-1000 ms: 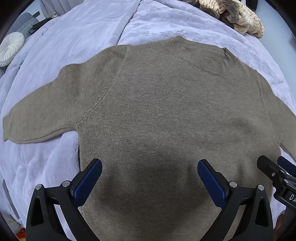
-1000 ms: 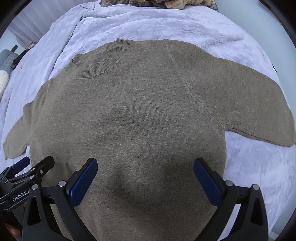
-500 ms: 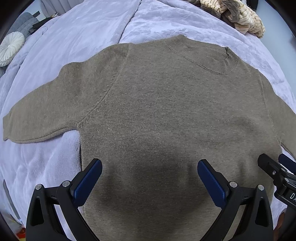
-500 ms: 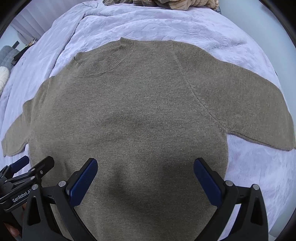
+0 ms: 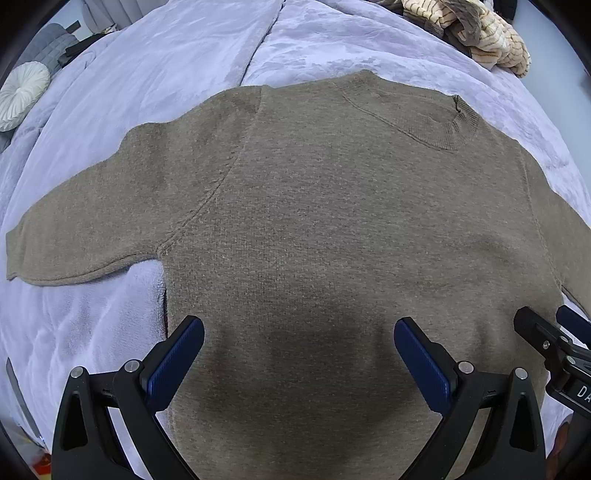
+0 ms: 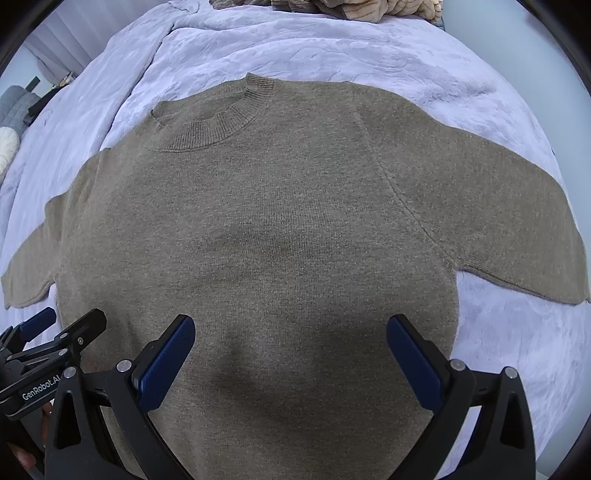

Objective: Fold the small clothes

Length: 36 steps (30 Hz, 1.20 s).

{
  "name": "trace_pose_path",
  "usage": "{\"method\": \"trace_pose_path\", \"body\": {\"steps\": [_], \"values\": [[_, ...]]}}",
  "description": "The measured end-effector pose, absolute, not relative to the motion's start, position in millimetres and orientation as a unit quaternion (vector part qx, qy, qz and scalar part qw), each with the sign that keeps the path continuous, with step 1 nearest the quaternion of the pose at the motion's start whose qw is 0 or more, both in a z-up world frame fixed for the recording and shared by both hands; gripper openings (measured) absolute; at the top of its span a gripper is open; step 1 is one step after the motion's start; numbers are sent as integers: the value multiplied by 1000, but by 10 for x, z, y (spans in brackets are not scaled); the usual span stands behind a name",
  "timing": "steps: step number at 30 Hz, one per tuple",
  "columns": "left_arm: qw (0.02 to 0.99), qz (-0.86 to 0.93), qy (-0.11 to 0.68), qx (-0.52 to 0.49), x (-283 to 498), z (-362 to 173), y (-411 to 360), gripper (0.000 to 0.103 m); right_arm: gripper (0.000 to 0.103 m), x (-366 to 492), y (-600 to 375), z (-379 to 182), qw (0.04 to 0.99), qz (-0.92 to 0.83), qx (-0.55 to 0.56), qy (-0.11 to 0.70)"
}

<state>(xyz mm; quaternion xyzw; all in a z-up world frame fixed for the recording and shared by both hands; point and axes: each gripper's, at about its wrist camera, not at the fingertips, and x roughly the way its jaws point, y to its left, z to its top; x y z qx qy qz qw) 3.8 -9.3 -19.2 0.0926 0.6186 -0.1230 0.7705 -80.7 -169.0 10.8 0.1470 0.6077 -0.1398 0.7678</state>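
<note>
An olive-brown knit sweater [image 5: 332, 221] [image 6: 280, 221] lies flat and spread on a lavender blanket [image 5: 166, 74] [image 6: 332, 44], collar [image 6: 214, 129] away from me, both short sleeves out to the sides. My left gripper [image 5: 299, 354] hovers open over the lower left part of the body, blue pads [image 5: 177, 358] wide apart and nothing between them. My right gripper [image 6: 291, 350] hovers open over the lower right part, also holding nothing. Each gripper shows at the edge of the other's view: the right gripper [image 5: 554, 343] and the left gripper [image 6: 48, 339].
A heap of striped beige and grey clothes [image 5: 480, 33] [image 6: 351, 7] lies at the far edge of the bed. A round white cushion [image 5: 22, 94] and a grey quilted seat [image 5: 44, 40] stand beyond the bed's left side. The blanket [image 6: 517, 350] lies bare to the right of the sweater.
Both cameras have drawn back and down slightly, so the sweater sits a little lower in each view. The sweater itself has not moved; both grippers stay open.
</note>
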Motion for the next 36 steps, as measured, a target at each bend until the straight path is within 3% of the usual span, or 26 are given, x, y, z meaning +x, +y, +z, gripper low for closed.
{"method": "trace_pose_path", "body": {"steps": [20, 36], "values": [[768, -127, 623, 73, 69, -233, 149, 103, 103, -737, -1619, 128, 766, -141, 130, 613], [768, -105, 632, 9, 201, -285, 948, 103, 103, -470, -1237, 175, 773, -110, 101, 617]]}}
